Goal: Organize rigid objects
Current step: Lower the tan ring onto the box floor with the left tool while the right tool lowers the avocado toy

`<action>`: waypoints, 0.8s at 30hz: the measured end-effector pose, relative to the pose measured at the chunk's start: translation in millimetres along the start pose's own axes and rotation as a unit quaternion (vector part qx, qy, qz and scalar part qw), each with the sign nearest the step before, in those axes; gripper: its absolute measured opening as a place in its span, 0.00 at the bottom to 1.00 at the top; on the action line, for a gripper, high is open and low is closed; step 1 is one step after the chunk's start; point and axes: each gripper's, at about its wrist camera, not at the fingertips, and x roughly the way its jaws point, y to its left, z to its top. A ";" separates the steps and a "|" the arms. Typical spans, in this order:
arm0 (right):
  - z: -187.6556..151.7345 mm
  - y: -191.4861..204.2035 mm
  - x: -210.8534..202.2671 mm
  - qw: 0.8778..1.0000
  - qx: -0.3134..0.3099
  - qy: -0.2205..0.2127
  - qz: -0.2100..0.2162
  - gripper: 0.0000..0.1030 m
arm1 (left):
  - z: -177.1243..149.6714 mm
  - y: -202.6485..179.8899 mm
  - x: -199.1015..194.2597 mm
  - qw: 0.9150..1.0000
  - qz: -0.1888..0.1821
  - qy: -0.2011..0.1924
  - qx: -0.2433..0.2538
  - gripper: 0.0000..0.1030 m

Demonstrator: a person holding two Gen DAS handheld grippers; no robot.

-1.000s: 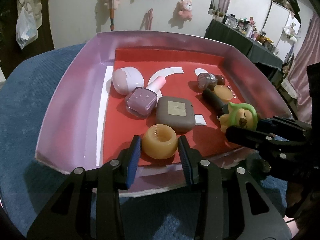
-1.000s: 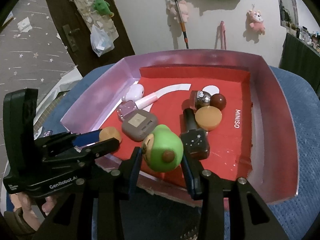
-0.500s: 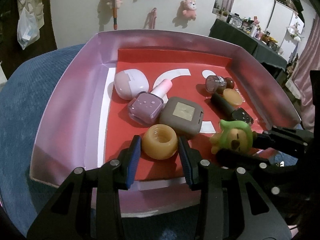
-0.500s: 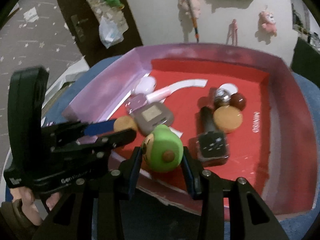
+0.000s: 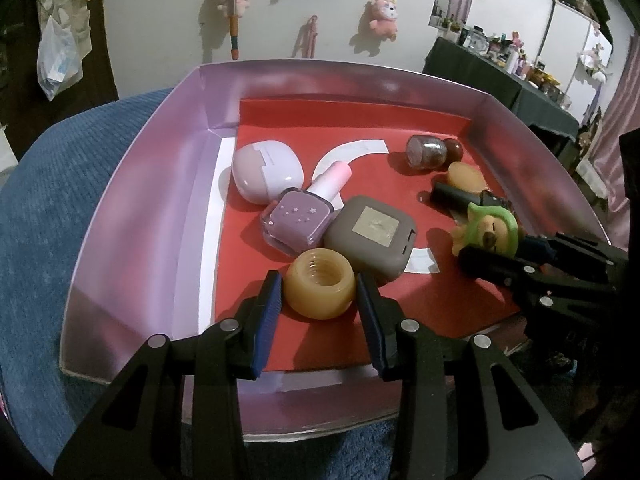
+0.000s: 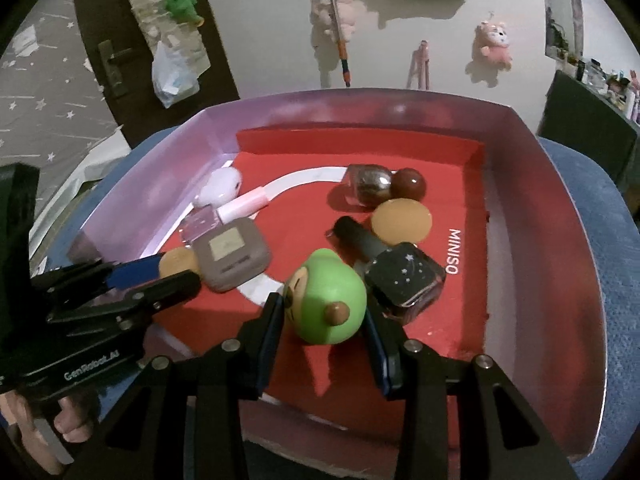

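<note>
Left gripper clamps ribbed amber ring.

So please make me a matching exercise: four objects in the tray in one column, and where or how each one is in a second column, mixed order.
Objects:
1. amber ring
2. green figurine
3. lilac polish bottle
4. dark starred bottle

States:
a. lying on the tray floor with its pink cap toward the far wall
b. between the left claw fingers
c. lying just right of the figurine
d. between the right claw fingers

Pairs: 1-b, 2-d, 3-a, 4-c
</note>
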 end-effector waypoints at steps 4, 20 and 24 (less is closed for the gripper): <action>0.3 -1.0 -0.1 1.000 0.001 0.000 0.000 0.41 | 0.1 -0.4 0.1 1.000 0.000 0.000 0.000 0.35; 1.6 -6.2 -1.2 1.000 0.012 0.001 0.005 0.41 | 0.3 -0.4 0.3 1.000 0.000 0.000 0.000 0.35; 1.5 -5.5 -1.4 1.000 0.012 0.000 0.005 0.41 | 0.3 0.6 0.0 1.000 0.003 -0.001 -0.002 0.49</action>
